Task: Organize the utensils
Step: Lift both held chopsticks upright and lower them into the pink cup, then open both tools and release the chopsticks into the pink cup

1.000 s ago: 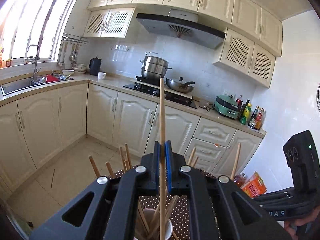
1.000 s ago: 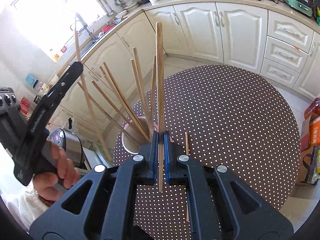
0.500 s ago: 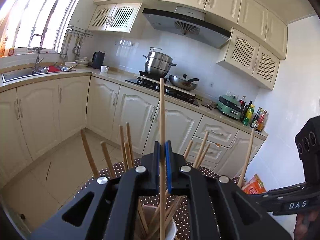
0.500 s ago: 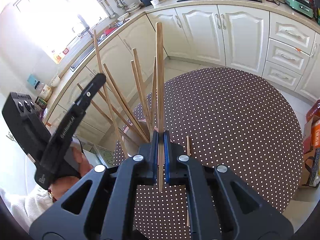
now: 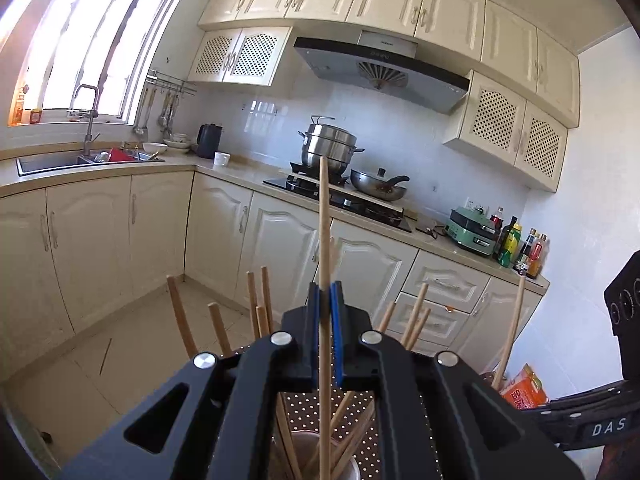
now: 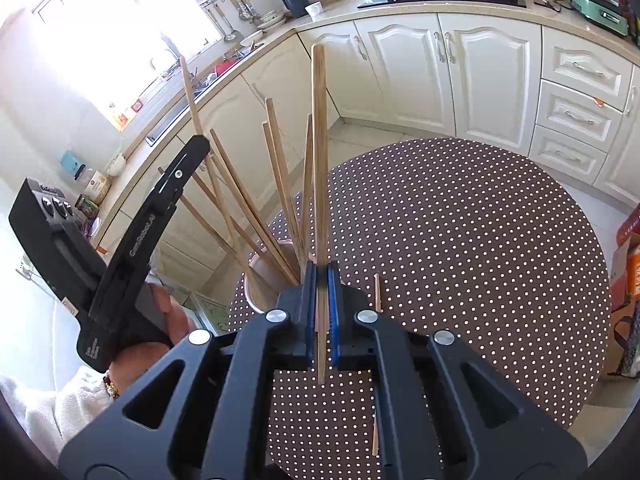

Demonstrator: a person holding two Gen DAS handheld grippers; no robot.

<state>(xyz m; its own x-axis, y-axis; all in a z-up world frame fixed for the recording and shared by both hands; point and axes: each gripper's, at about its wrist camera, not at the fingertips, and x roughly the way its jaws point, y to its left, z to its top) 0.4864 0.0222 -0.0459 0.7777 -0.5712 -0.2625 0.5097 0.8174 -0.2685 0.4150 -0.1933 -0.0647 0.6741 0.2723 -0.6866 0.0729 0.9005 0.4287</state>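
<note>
My left gripper (image 5: 325, 296) is shut on a wooden chopstick (image 5: 323, 220) held upright, its lower end down in a white cup (image 5: 352, 470) that holds several chopsticks. My right gripper (image 6: 319, 276) is shut on another chopstick (image 6: 319, 152), upright beside the same cup (image 6: 260, 276), its lower end above the tablecloth. The left gripper's body (image 6: 140, 236) shows at the left of the right wrist view, over the cup. One loose chopstick (image 6: 376, 360) lies on the round brown dotted table (image 6: 480, 260).
Cream kitchen cabinets (image 5: 224, 232) run along the far walls with a sink (image 5: 60, 160), a hob with pots (image 5: 332, 148) and bottles (image 5: 520, 248). Orange packets (image 5: 524, 388) lie on the floor past the table's right side.
The left gripper has lowered its chopstick further into the cup and moved closer to the right gripper. The right gripper and its chopstick have barely moved.
</note>
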